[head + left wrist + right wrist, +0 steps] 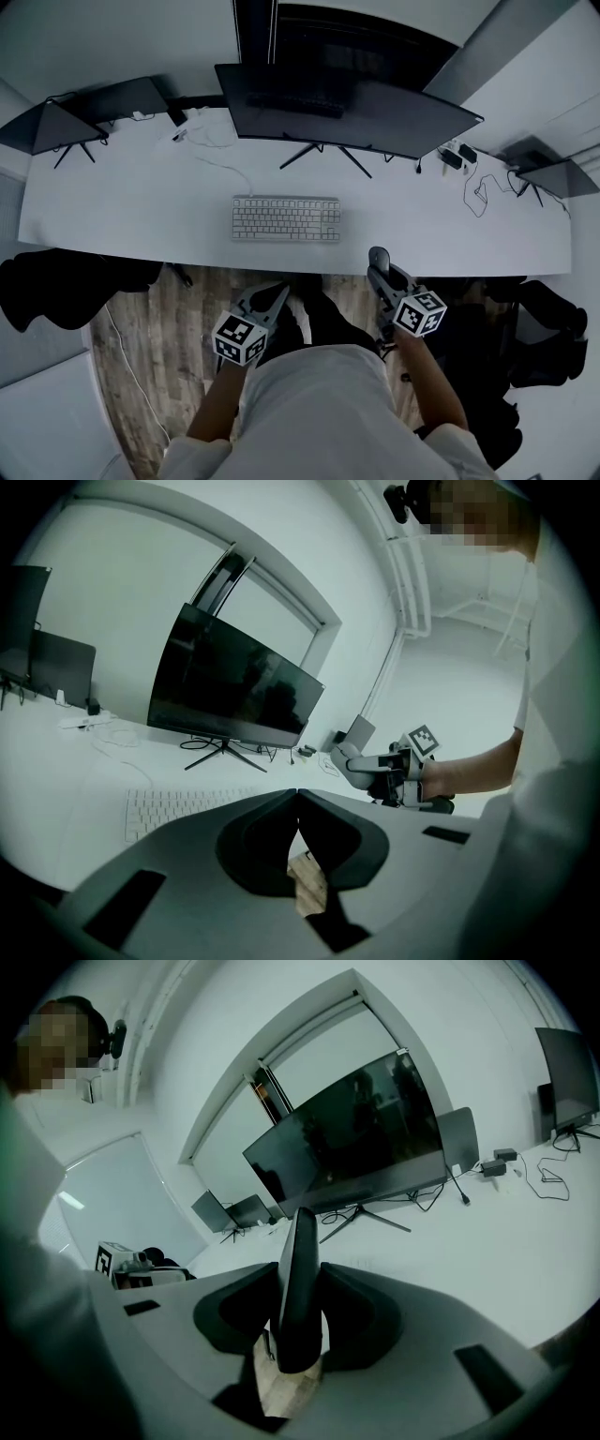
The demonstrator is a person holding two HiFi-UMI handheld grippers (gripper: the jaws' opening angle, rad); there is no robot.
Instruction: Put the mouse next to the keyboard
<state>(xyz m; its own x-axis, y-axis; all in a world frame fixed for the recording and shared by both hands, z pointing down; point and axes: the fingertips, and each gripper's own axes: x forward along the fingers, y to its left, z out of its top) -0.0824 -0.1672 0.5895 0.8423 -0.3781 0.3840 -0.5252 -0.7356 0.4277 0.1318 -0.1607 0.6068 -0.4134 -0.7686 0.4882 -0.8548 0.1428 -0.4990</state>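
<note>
Mouse (300, 1241) is clamped edgewise in right gripper (298, 1281), right of keyboard (286, 218); left gripper (298, 797) is closed, empty.

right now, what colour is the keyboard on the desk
The keyboard is white, clearest in the head view.

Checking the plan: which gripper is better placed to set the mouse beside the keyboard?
Right. The right gripper clamps the mouse at the desk edge, right of the keyboard; the left gripper is shut, empty.
</note>
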